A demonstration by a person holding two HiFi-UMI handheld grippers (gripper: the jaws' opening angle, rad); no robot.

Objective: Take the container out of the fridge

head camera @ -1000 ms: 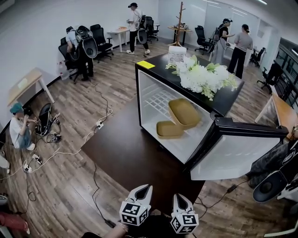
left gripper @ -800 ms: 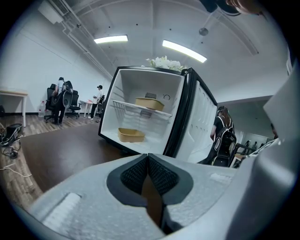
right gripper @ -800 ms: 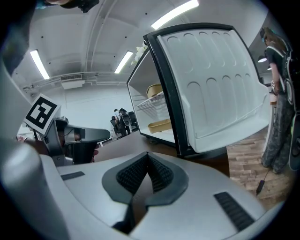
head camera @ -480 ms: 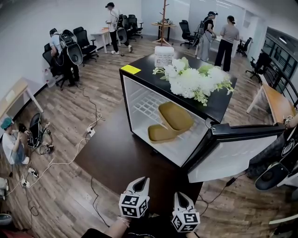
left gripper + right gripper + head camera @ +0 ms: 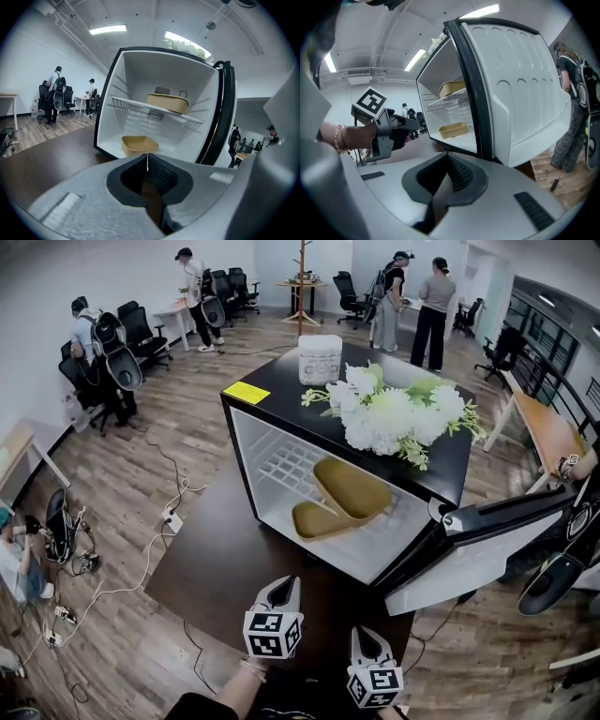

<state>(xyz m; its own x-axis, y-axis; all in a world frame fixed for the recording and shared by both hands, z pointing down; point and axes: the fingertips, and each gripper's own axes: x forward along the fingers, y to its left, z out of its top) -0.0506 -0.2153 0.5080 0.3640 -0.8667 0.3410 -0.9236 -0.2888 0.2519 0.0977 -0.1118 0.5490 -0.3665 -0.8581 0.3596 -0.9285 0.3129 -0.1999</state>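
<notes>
A small black fridge (image 5: 253, 442) stands on the dark table (image 5: 225, 559) with its door (image 5: 487, 540) swung open to the right. Inside are two tan containers: one on the wire shelf (image 5: 354, 487) (image 5: 168, 102) and one on the fridge floor (image 5: 312, 519) (image 5: 139, 144). My left gripper (image 5: 283, 587) (image 5: 147, 161) is shut and empty, short of the opening and pointing at it. My right gripper (image 5: 362, 637) (image 5: 447, 159) is also shut and empty, nearer to me, facing the door's edge (image 5: 471, 89). Both containers (image 5: 453, 130) also show in the right gripper view.
White flowers (image 5: 394, 413), a white tub (image 5: 320, 357) and a yellow note (image 5: 246, 392) sit on the fridge top. Cables and a power strip (image 5: 172, 517) lie on the wood floor at left. Several people and office chairs (image 5: 122, 367) are far off.
The fridge has come a little closer and lower in the head view. My left gripper has risen slightly toward the opening. Both grippers stay shut.
</notes>
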